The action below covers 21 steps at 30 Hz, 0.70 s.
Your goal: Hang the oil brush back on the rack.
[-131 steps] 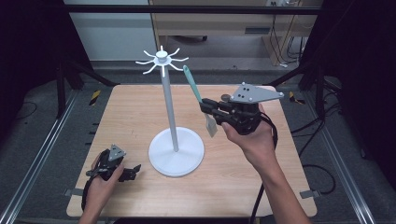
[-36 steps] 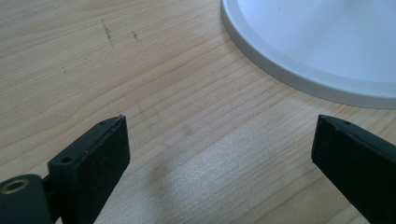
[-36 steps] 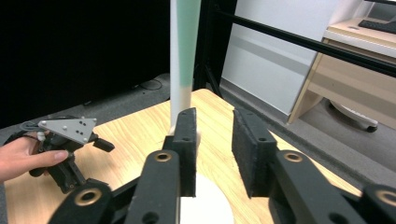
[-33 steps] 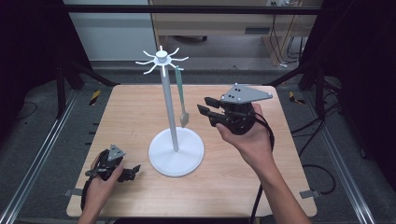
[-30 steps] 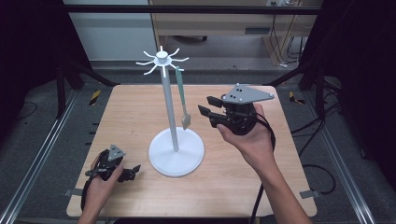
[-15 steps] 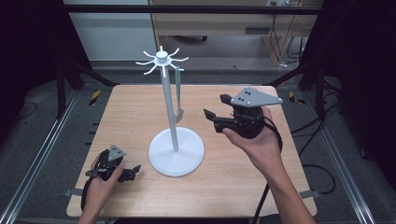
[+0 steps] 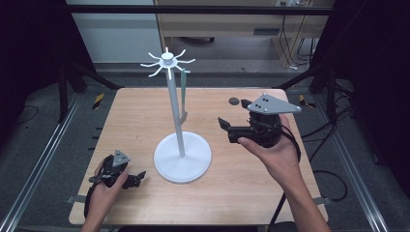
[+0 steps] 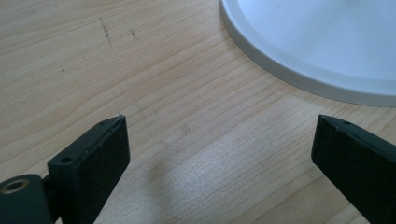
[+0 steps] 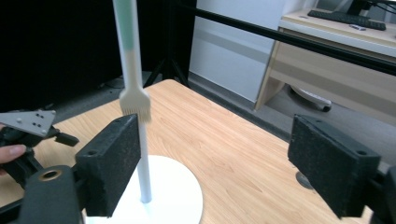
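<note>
A white stand (image 7: 176, 116) with a round base (image 7: 183, 157) and radial hooks on top rises from the middle of the wooden table (image 7: 145, 111). A green-handled brush (image 7: 183, 94) hangs from one hook, bristle head down. My right gripper (image 7: 227, 129) hovers to the right of the brush, apart from it. Its jaws have just been opening and stand open with nothing between them. In the right gripper view the brush head (image 9: 134, 102) hangs beyond the left jaw, in front of the pole (image 9: 145, 168). My left gripper (image 7: 137, 179) rests open on the table at the front left, near the base rim (image 8: 299, 79).
A small dark round mark (image 7: 234, 101) lies on the table behind the right gripper. Black frame bars and metal rails border the table. A wooden desk (image 9: 336, 51) stands beyond the far edge. The person's other hand and the left gripper (image 9: 28, 135) appear at the left of the right gripper view.
The right gripper, which held the brush tilted and then at its hanging lower end, has let go, opened and drawn back to the right. The brush now hangs free. The left gripper is unmoved.
</note>
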Motion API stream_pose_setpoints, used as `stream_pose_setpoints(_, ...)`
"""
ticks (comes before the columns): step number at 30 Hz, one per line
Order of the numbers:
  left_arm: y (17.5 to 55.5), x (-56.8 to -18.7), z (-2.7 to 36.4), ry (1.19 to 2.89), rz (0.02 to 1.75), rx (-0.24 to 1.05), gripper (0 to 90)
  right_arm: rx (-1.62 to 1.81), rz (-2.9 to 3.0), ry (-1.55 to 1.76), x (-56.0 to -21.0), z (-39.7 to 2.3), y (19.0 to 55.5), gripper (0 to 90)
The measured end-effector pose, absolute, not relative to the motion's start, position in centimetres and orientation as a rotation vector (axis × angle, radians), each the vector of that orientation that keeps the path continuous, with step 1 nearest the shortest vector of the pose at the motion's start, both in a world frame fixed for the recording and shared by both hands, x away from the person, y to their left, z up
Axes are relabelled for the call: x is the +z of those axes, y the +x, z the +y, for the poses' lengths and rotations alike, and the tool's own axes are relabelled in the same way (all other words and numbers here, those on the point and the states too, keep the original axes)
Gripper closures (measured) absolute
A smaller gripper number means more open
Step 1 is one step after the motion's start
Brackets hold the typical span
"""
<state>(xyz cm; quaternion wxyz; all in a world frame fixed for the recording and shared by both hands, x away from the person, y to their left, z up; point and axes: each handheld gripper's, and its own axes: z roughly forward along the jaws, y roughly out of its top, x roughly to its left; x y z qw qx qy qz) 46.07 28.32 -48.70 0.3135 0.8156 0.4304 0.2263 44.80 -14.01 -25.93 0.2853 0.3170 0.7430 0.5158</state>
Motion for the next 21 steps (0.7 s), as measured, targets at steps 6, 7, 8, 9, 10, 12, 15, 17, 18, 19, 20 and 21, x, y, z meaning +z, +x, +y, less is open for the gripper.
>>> stream_pose_setpoints(6,46.0,-48.7,28.3,2.150,1.134,0.598,4.0,1.348,1.965,0.883,-26.5,-15.0,44.6,12.2)
stream_pose_setpoints(7,46.0,-48.7,28.3,2.149,1.135,0.598,4.0,1.343,1.960,0.888,-26.6,-15.2,44.5,11.6)
stream_pose_setpoints(8,46.0,-48.7,28.3,2.147,1.136,0.599,3.9,1.335,1.952,0.895,-26.8,-15.4,44.5,10.7)
stream_pose_setpoints(9,46.0,-48.7,28.3,2.150,1.136,0.599,4.0,1.327,1.946,0.902,-27.0,-15.6,44.5,10.0)
stream_pose_setpoints(10,46.0,-48.7,28.3,2.148,1.136,0.600,3.9,1.321,1.943,0.909,-27.2,-15.9,44.5,9.4)
stream_pose_setpoints(12,46.0,-48.6,28.3,2.146,1.137,0.603,3.9,1.315,1.927,0.928,-27.6,-16.3,44.4,8.8)
stream_pose_setpoints(15,46.0,-48.6,28.4,2.147,1.138,0.606,3.9,1.316,1.908,0.947,-28.1,-17.0,44.2,8.0)
stream_pose_setpoints(17,46.0,-48.6,28.4,2.145,1.138,0.607,3.9,1.314,1.901,0.960,-28.4,-17.5,44.1,7.1)
stream_pose_setpoints(18,46.0,-48.6,28.4,2.145,1.138,0.608,3.8,1.312,1.898,0.964,-28.6,-17.7,44.0,7.0)
stream_pose_setpoints(19,46.0,-48.6,28.4,2.146,1.138,0.608,3.8,1.309,1.895,0.969,-28.8,-17.9,43.9,6.8)
stream_pose_setpoints(20,46.0,-48.6,28.4,2.145,1.139,0.608,3.8,1.304,1.893,0.976,-29.0,-18.1,43.8,6.6)
stream_pose_setpoints(21,46.0,-48.6,28.4,2.146,1.139,0.608,3.8,1.302,1.893,0.982,-29.2,-18.4,43.7,6.5)
